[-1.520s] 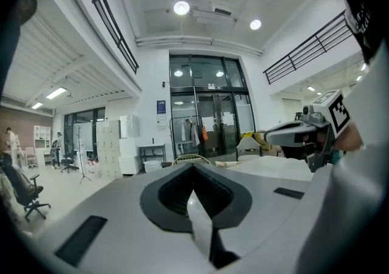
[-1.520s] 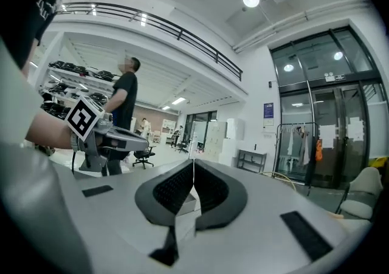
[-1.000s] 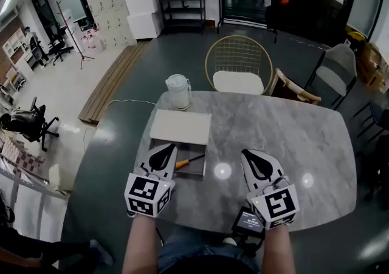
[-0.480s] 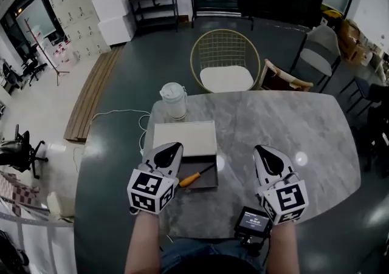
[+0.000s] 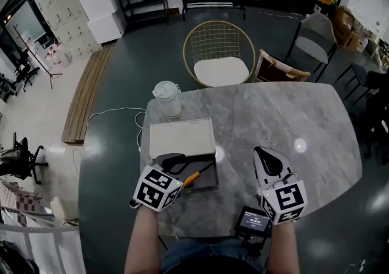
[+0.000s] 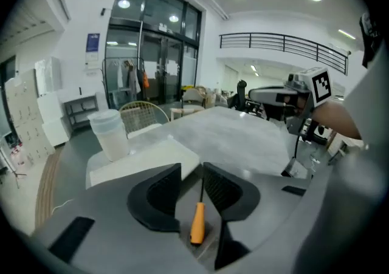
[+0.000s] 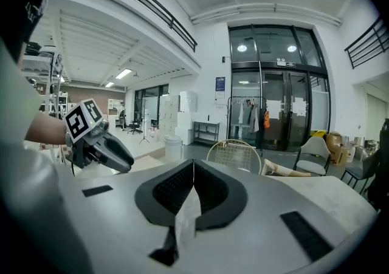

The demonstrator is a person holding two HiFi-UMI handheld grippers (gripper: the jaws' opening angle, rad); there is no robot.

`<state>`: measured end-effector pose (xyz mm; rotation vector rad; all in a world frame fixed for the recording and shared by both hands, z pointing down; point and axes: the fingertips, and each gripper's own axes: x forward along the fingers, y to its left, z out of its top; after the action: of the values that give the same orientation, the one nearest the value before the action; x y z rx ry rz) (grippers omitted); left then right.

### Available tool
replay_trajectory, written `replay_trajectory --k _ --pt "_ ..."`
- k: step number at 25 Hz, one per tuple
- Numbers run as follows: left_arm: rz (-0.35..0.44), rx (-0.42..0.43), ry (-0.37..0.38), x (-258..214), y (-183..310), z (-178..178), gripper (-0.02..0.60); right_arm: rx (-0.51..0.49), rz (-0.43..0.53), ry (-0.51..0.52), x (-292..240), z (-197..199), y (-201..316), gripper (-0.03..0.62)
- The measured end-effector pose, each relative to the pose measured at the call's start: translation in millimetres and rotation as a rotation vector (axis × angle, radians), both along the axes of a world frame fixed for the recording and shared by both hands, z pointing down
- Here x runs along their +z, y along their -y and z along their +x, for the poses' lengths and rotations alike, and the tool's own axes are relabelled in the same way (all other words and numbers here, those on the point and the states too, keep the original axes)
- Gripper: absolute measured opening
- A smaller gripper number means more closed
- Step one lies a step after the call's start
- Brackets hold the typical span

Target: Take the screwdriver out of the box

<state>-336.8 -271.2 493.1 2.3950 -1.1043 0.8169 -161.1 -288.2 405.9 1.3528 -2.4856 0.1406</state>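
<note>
A shallow grey box [image 5: 207,184] lies open near the table's front left, its white lid [image 5: 182,137] folded back behind it. Inside lies the screwdriver [image 5: 192,177], with an orange handle and a dark shaft. My left gripper [image 5: 174,161] tilts down into the box. In the left gripper view its jaws are opening, the left gripper [image 6: 191,171] straddling the screwdriver [image 6: 197,223] without the pads touching it. My right gripper [image 5: 268,158] hovers over bare table to the right, apart from the box. In its own view the right gripper [image 7: 193,164] is shut on nothing.
A white lidded jug [image 5: 166,98] stands behind the box at the table's far left corner. A gold wire chair [image 5: 220,54] sits beyond the far edge. A small screen device [image 5: 253,221] hangs at the near edge. The marble table [image 5: 292,115] stretches to the right.
My left gripper tipped downward and sank into the box over the screwdriver, and its jaws parted from shut. The right gripper dropped slightly and stayed shut.
</note>
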Motion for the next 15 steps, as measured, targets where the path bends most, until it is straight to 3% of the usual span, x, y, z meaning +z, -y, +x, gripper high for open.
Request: replay_trajectory --k 1,2,8,15 --pt "-0.052 0.034 0.024 11 -5 3 0.146 0.0 -0.012 -0.001 5 -1 -2 0.026" --pt "-0.099 0.067 0.048 21 -10 7 0.158 0.002 -0.025 -0.002 11 0 -3 0.026" --pt "-0.267 0.219 0.18 73 -28 23 0.139 0.055 -0.125 0.01 54 17 -15 0.026" --pt "-0.398 0.302 0.295 124 -37 22 0.123 0.151 -0.221 -0.005 101 50 -35 0.026"
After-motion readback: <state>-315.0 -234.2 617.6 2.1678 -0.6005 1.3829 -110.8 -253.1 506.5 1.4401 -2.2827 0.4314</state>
